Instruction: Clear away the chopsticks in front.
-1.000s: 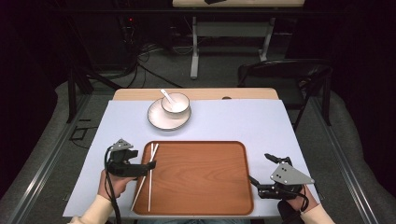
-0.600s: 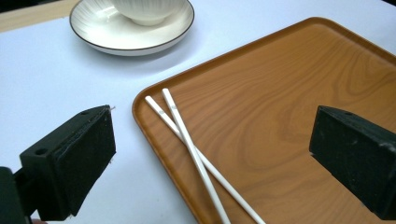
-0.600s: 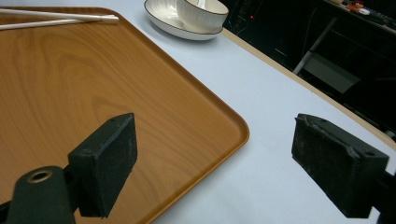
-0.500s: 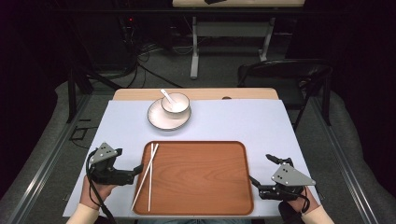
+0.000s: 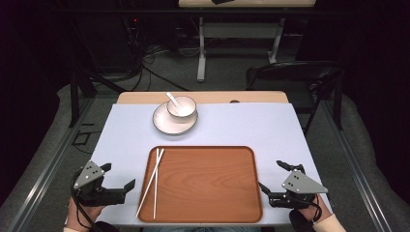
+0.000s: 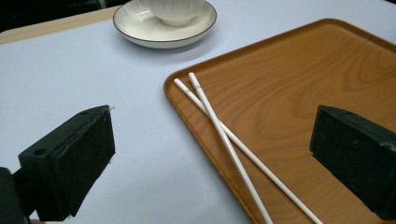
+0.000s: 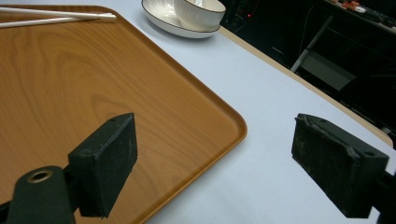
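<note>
Chopsticks (image 5: 153, 181) crossed on tray (image 5: 212, 212) left edge, both grippers empty w/ fingers apart.

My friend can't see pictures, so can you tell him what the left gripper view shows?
Two white chopsticks lie crossed on the left side of a wooden tray, seen between the open black jaws of the left gripper. Farther back, a white plate with a bowl on it sits on the pale tabletop.

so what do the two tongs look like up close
Both the left tongs and right tongs are matte black, each topped by a grey three-cornered plate with small holes. Their jaws are blocky black pads with rough, worn faces. A black cable trails from each. Light sleeve cuffs show at both wrists.
</note>
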Tool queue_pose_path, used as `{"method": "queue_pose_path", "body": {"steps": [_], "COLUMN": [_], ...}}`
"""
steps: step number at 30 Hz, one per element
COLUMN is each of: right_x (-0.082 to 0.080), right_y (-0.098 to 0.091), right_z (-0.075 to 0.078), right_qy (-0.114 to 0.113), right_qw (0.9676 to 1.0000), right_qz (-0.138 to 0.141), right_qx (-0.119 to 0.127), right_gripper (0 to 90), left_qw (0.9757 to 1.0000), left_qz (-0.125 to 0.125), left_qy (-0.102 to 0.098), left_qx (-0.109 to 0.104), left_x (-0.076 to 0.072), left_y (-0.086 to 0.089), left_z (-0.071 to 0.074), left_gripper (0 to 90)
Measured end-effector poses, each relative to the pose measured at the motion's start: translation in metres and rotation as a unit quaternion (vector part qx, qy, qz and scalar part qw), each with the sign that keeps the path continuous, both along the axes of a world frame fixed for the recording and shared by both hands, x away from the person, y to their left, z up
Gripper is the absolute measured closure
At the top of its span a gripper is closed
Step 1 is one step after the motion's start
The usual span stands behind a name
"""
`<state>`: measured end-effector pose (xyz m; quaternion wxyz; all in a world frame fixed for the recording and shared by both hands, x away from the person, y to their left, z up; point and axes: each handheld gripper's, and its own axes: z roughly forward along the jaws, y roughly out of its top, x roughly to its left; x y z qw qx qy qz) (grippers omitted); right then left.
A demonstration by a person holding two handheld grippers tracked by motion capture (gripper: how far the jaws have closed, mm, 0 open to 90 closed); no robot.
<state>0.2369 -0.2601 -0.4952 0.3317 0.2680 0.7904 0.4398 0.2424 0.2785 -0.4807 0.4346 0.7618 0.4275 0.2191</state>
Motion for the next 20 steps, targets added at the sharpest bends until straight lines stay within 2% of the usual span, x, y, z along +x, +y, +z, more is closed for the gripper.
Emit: {"method": "queue_pose_path", "body": {"steps": [3,8,12,15,20], "right_x": [0.000,0.000,0.000,-0.001,-0.001], "right_y": [0.000,0.000,0.000,0.000,-0.001], "right_z": [0.000,0.000,0.000,0.000,-0.001], "right_qy": [0.000,0.001,0.002,0.003,0.005], "right_qw": [1.0000,1.0000,1.0000,1.0000,1.0000], "right_qz": [0.000,-0.001,-0.001,-0.001,-0.003], "right_qx": [0.000,-0.001,-0.003,-0.005,-0.007], "right_gripper": [13.6,13.6,13.6,13.6,13.6], "left_qw": [0.9999,0.9995,0.9994,0.9991,0.9990], "left_qz": [0.011,0.020,0.024,0.021,0.021], "left_qy": [-0.001,0.010,0.000,0.013,0.012], "left_qx": [-0.007,-0.023,-0.024,-0.035,-0.037], "left_x": [-0.004,-0.007,-0.007,-0.004,-0.002], "left_y": [0.004,0.010,0.013,0.013,0.013], "left_z": [-0.006,-0.018,-0.019,-0.022,-0.022], "left_gripper": [0.0,0.0,0.0,0.0,0.0]}}
